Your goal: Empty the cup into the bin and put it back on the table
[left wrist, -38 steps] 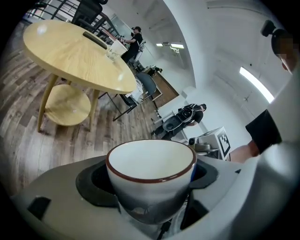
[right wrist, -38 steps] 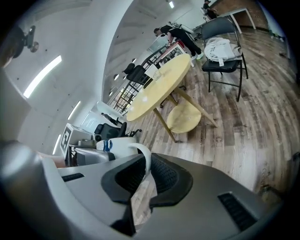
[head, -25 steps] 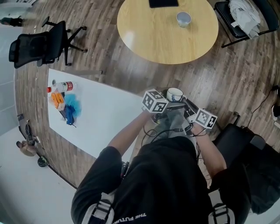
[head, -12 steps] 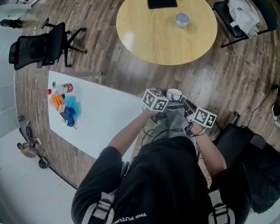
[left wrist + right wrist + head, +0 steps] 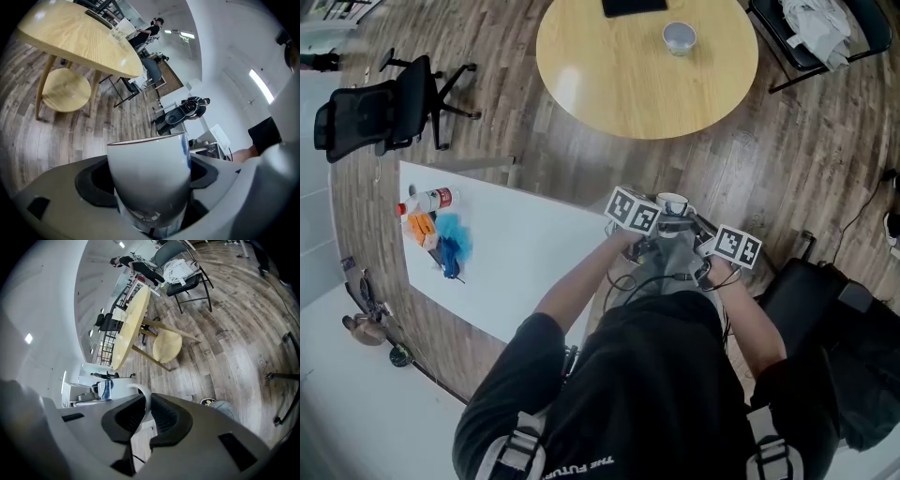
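The fingers [image 5: 91,185] of our left gripper [image 5: 148,182] stand wide and grasp the cup [image 5: 149,166] by its body, rim up. The fingers [image 5: 124,420] of our right gripper [image 5: 146,416] seem clenched on its handle [image 5: 143,395], though the pads hide most of it. We hold the cup in the air before our chest, above the floor [image 5: 769,159], near the white table [image 5: 525,262] and well apart from the round table [image 5: 609,84].

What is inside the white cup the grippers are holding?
In the head view the cup shows a pale interior, too small to tell contents. The left gripper view shows only its outer wall; the rim hides the inside.
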A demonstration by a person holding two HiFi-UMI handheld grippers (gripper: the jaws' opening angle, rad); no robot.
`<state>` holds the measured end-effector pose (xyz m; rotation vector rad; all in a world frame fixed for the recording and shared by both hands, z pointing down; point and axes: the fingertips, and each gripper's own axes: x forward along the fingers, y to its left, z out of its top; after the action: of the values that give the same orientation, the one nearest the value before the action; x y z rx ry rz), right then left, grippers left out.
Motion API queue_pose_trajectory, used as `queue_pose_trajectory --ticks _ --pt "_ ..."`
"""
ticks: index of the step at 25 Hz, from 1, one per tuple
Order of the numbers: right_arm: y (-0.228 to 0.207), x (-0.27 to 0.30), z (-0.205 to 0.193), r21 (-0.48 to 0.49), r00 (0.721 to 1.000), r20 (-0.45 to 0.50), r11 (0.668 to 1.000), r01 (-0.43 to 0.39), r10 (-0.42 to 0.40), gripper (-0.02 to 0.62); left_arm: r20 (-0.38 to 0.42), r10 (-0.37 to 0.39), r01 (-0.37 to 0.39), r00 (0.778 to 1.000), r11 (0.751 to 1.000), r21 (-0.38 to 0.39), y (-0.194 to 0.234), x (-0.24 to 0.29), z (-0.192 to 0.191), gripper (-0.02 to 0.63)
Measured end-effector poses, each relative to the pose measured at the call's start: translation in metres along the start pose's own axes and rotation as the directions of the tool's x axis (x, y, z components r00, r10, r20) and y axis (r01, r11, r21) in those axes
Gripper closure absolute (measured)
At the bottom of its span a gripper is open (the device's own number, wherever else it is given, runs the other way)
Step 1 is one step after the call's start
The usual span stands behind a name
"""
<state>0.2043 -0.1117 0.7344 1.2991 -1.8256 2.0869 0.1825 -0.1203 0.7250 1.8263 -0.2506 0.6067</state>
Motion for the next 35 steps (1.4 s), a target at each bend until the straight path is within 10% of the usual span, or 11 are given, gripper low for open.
queue_pose_trajectory --ticks 11,17,24,30,35 --pt "0.04 -0.01 0.026 -0.174 0.996 0.061 0.984 -0.05 0.061 0.546 0.105 -0.004 -0.01 0.994 0.991 0.135 -0.026 -0.026 0.033 0.172" --pt "0.134 -0.043 0.057 -0.546 0.956 0.158 0.829 -0.123 0.247 0.546 0.368 -0.023 -0.147 0.93 0.891 0.429 -0.088 -0.093 0.081 0.172" --pt "0.23 -0.081 0.035 -0.894 0.881 0.153 0.443 -0.07 0.448 0.546 0.611 -0.059 -0.428 0.789 0.661 0.616 -0.154 -0.173 0.076 0.172" --pt "0.277 -0.067 -0.009 -0.947 0.872 -0.014 0.275 -0.169 0.489 0.546 0.754 0.019 -0.577 0.657 0.656 0.486 -0.153 -0.23 0.046 0.173" --pt "0.338 -0.02 -0.089 -0.919 0.809 -0.328 0.033 -0.393 0.488 0.546 0.888 0.203 -0.733 0.412 0.653 0.191 -0.132 -0.317 -0.011 0.175"
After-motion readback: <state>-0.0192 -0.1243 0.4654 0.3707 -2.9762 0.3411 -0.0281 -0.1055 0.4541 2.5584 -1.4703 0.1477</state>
